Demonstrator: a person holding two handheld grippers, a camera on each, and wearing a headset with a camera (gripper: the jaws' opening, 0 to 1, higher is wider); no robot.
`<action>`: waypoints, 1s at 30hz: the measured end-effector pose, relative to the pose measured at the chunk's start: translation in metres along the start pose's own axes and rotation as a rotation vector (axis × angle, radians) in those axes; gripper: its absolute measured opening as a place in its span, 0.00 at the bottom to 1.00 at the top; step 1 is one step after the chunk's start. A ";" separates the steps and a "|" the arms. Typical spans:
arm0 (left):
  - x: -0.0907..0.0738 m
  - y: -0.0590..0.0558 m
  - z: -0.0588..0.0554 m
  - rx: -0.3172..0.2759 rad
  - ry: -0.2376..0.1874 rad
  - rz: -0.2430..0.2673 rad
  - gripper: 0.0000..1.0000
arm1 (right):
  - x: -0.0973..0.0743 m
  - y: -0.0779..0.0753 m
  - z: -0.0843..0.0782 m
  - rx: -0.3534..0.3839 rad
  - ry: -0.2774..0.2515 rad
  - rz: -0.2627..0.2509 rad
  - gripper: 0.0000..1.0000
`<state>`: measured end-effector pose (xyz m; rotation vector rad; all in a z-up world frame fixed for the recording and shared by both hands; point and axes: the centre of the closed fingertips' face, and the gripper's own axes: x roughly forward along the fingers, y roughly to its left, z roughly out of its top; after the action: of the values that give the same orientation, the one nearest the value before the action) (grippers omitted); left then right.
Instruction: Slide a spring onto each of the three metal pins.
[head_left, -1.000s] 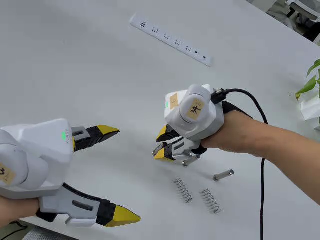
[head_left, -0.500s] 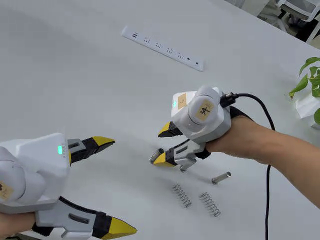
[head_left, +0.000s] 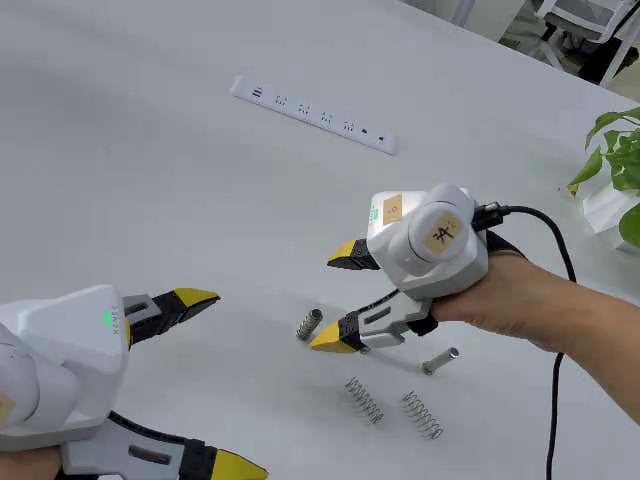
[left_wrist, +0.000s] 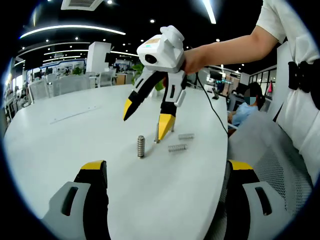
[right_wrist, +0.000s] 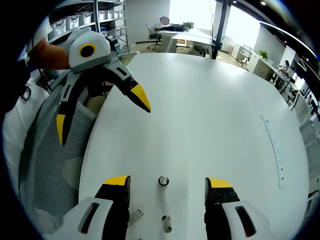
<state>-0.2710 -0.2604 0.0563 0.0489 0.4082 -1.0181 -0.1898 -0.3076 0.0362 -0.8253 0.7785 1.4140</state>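
Head view: long white power strip (head_left: 312, 113) at 12 o'clock, leafy green plant (head_left: 612, 160) at 3.
Your left gripper (head_left: 225, 381), right gripper (head_left: 327, 303): both spread, empty.

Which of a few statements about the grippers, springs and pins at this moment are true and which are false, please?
1. The right gripper is open, with nothing between its jaws. True.
2. The left gripper is shut on a spring. False: it is open and empty.
3. A loose spring and a second spring lie flat on the table. True.
4. The power strip lies between the two grippers. False: it lies on the far part of the table, beyond both.
5. A pin with a spring on it stands upright close to the right gripper. True.
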 end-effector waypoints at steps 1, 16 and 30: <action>0.000 0.000 0.000 0.001 0.001 0.000 0.98 | -0.001 0.000 0.000 0.001 -0.006 -0.004 0.59; 0.001 -0.002 0.005 0.040 0.033 -0.006 0.99 | -0.037 0.007 -0.014 0.104 -0.134 -0.094 0.70; 0.000 -0.009 0.006 0.064 0.077 -0.016 0.99 | -0.081 0.020 -0.057 0.250 -0.239 -0.212 0.79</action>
<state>-0.2766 -0.2669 0.0628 0.1433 0.4467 -1.0475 -0.2095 -0.3988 0.0758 -0.5176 0.6466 1.1722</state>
